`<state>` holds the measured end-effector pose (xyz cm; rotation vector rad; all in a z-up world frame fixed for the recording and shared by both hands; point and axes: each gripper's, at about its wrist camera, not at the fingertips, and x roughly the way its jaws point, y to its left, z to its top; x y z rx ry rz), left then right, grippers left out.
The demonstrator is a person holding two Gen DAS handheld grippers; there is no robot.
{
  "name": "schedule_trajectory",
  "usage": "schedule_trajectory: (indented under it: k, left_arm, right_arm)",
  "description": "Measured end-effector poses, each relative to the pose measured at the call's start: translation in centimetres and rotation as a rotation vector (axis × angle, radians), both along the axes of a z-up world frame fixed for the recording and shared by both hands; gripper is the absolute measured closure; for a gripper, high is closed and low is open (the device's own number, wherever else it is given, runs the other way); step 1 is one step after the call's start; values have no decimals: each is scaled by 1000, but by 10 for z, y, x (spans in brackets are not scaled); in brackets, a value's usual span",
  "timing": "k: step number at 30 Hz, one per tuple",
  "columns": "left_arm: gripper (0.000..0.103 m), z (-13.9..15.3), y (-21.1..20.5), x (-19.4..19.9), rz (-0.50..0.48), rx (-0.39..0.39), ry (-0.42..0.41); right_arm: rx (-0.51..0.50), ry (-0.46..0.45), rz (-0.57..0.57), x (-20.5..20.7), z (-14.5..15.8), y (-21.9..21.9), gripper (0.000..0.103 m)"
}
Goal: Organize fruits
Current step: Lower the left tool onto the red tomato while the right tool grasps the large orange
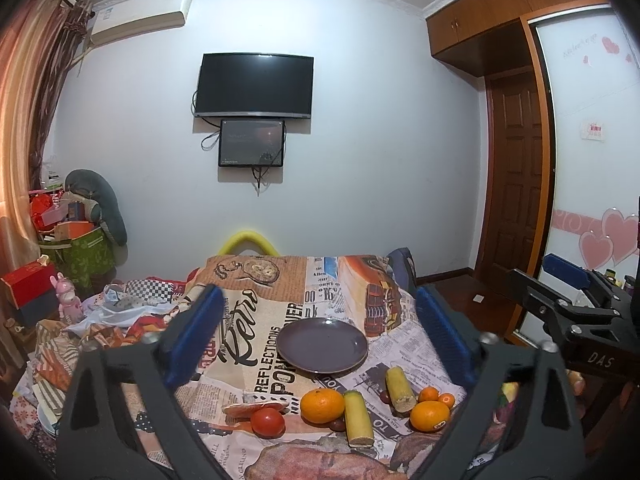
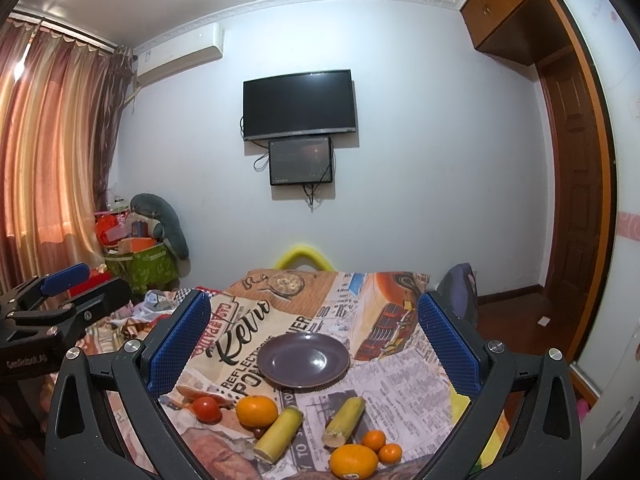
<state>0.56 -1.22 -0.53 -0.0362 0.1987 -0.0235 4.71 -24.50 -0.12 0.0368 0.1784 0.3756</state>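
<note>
A dark purple plate [image 1: 322, 345] [image 2: 303, 360] sits empty on the newspaper-print tablecloth [image 1: 256, 320] [image 2: 400, 372]. In front of it lie a red tomato [image 1: 267, 422] [image 2: 207, 409], a large orange [image 1: 322, 405] [image 2: 256, 411], two yellow sugarcane pieces [image 1: 358, 418] [image 1: 399, 389] [image 2: 279, 434] [image 2: 344, 422], another large orange [image 1: 429, 416] [image 2: 353, 461] and two small tangerines [image 1: 429, 394] [image 2: 374, 440]. My left gripper [image 1: 320, 344] is open and empty above the table. My right gripper [image 2: 312, 354] is open and empty too; it also shows at the right of the left wrist view [image 1: 576, 304].
A bed with cluttered cloth and boxes [image 1: 80, 320] lies left of the table. A TV [image 1: 253, 85] hangs on the far wall. A wardrobe and door [image 1: 520, 184] stand at the right. A green bag [image 2: 142, 266] sits by the curtains.
</note>
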Motion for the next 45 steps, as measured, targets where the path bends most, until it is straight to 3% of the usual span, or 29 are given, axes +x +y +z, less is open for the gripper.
schedule_trajectory:
  k: [2, 6, 8, 12, 17, 22, 32, 45]
  left_arm:
    - [16, -4, 2, 6, -3, -2, 22]
    - [16, -13, 10, 16, 20, -6, 52]
    - [18, -19, 16, 24, 28, -5, 81]
    - [25, -37, 31, 43, 48, -3, 163]
    - [25, -69, 49, 66, 71, -6, 279]
    - [25, -100, 61, 86, 64, -8, 392]
    - [25, -161, 72, 113, 50, -56, 589]
    - [25, -206, 73, 138, 35, -71, 706]
  right_arm:
    - [1, 25, 10, 5, -4, -2, 1]
    - [-31, 80, 9, 14, -16, -4, 16]
    - [-45, 108, 6, 18, -22, -7, 18]
    - [-75, 190, -12, 31, -41, -14, 19]
    - [-111, 319, -22, 47, -63, -20, 20]
    - [-167, 435, -22, 61, -89, -21, 33]
    - [-200, 644, 9, 79, -141, -24, 33]
    - [-179, 801, 50, 93, -186, -12, 32]
